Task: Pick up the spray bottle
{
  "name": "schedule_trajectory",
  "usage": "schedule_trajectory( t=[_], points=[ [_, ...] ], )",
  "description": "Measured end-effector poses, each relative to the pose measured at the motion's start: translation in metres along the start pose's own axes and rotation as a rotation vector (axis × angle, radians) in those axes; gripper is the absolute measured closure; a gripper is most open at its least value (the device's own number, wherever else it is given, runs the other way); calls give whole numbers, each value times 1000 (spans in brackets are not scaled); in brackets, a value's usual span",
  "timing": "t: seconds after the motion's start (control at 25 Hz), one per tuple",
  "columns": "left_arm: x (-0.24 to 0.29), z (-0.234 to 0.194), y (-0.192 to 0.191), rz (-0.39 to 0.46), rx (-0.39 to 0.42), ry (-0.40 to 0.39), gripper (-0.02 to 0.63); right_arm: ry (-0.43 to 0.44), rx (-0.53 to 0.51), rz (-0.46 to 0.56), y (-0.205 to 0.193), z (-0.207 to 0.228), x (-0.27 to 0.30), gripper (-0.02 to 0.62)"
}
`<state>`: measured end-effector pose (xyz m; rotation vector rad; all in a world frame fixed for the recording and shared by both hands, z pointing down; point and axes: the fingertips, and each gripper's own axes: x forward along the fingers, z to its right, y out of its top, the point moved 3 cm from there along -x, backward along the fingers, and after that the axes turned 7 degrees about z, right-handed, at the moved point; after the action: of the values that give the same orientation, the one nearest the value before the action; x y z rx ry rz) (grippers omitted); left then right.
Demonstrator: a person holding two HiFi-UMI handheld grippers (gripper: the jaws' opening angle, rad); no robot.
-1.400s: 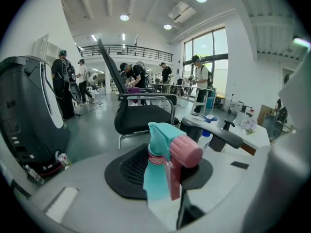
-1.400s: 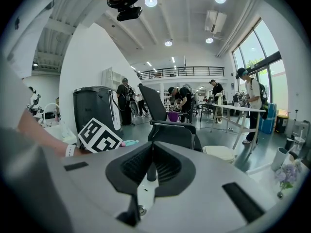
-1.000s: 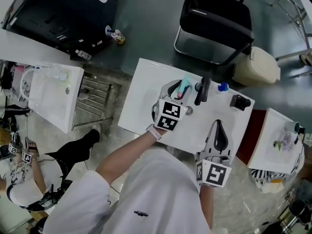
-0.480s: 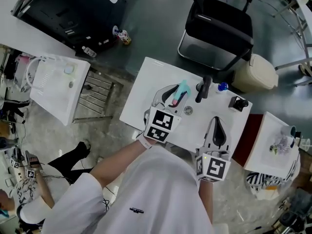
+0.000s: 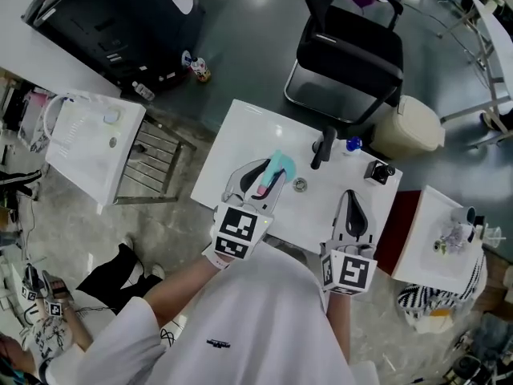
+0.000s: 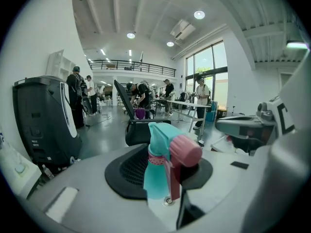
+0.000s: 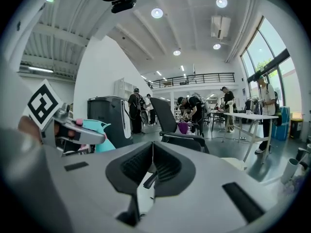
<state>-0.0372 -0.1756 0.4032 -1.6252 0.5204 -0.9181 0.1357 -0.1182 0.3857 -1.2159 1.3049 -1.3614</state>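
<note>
The white table [image 5: 232, 139] fills the middle of the head view, its near edge hidden behind the person's shoulders. Beyond it stands a black chair [image 5: 349, 48], and a large black machine [image 5: 104, 10] is cut off by the upper left corner. The left gripper [image 5: 258, 175] reaches in over the table's left half with its jaws clamped on the spray bottle [image 6: 155, 176]. The left gripper view shows the teal body pinched between the black pads and the pink nozzle turned toward the camera. The bottle's lower end is covered by the jaws, so whether it is off the table cannot be told. The right gripper [image 5: 353, 201] hovers at the table's near right edge. Its pads are pressed together along one thin seam, with nothing between them. From its own view the bottle shows only as a teal sliver behind the other gripper's marker cube. Beyond the grippers lie a slim black tool [image 5: 323, 147], a blue-topped item [image 5: 353, 143] and a small black object [image 5: 378, 171], all too small to identify, and a little metal ring [image 5: 300, 184] just right of the bottle.
</note>
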Motion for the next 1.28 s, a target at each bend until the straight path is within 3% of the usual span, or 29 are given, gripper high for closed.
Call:
schedule_trajectory(
  t=[0.44, 1.28],
  points=[
    [-35, 16, 3, 19, -10, 6, 479, -30, -23, 39, 20, 12, -15, 589],
    [-49, 24, -14, 0, -9, -12, 479, -28, -31, 21, 17, 2, -28, 589]
  ],
)
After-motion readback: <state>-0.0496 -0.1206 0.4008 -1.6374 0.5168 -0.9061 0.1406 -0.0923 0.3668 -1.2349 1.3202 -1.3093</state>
